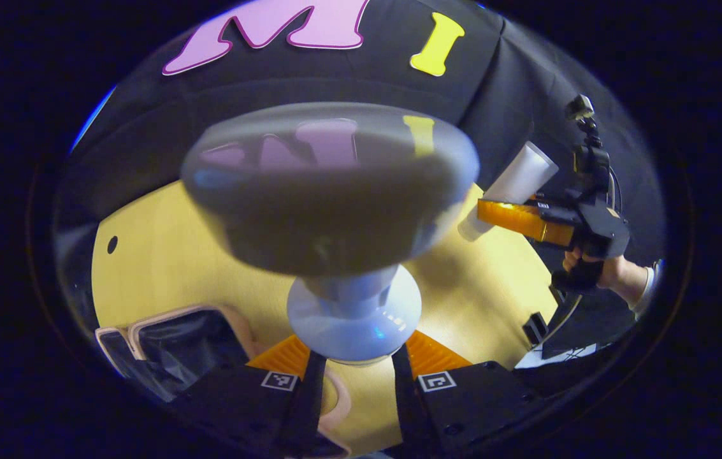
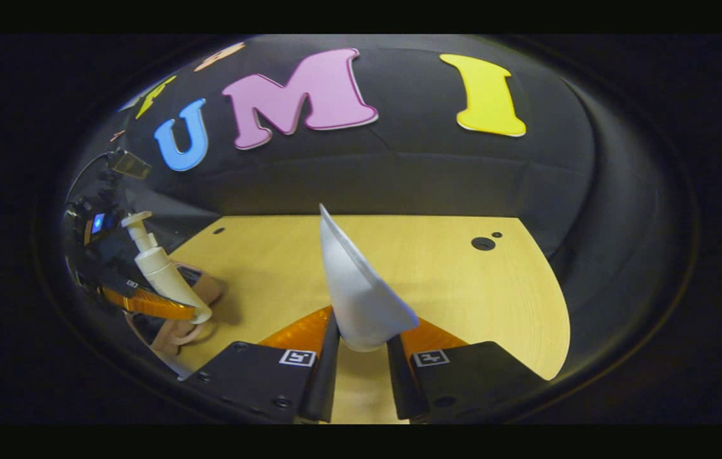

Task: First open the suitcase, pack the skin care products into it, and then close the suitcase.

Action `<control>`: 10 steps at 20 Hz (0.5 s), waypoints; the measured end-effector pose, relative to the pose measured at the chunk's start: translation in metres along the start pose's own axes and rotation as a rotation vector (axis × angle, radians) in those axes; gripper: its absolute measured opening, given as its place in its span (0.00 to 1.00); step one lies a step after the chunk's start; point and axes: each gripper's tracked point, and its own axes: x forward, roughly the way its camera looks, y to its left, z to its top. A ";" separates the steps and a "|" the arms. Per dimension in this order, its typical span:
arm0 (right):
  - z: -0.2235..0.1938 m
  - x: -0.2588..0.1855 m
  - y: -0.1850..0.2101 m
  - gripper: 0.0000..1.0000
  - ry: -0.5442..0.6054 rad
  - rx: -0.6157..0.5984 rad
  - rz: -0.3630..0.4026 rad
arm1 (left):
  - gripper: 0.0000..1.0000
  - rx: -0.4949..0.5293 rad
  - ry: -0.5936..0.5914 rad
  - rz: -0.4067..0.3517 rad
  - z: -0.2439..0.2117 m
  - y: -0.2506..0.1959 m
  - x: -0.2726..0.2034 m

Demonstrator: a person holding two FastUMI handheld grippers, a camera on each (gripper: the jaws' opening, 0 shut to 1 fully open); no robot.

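Left gripper [image 1: 353, 366] clamped on a pump bottle [image 1: 354, 312], both fingers pressing the pale body close under the pump head, which looms large and blurred just before the camera; seen from the right gripper view as a cream pump bottle [image 2: 160, 271] held tilted above the open suitcase [image 2: 192, 299]. Right gripper [image 2: 361, 357] closed on the lower end of a white squeeze tube [image 2: 354, 287], flat crimped end pointing up and away, carried clear of the wooden table [image 2: 462, 287]. Tube likely light and soft-walled, prone to buckle or ooze if pinched mid-body; best held near the stiffer cap end, as now. Pump bottle probably rigid and smooth, somewhat slippery, heavier if full; safest gripped on the body rather than the nozzle, which could depress. Suitcase [image 1: 182, 344] lying open at the table's edge, pink-rimmed with dark lining; contents too dim to tell. Both products apparently on the way in, lid not yet closed.
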 end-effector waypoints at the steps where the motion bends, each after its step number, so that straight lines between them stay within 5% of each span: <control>1: 0.001 -0.006 0.014 0.40 -0.005 0.000 0.018 | 0.54 0.004 0.049 0.017 -0.021 0.011 -0.020; 6: 0.004 -0.018 0.077 0.40 -0.013 -0.012 0.108 | 0.54 -0.150 0.300 0.090 -0.126 0.071 -0.072; 10: 0.003 -0.016 0.110 0.40 0.002 0.013 0.171 | 0.54 -0.346 0.471 0.106 -0.188 0.102 -0.058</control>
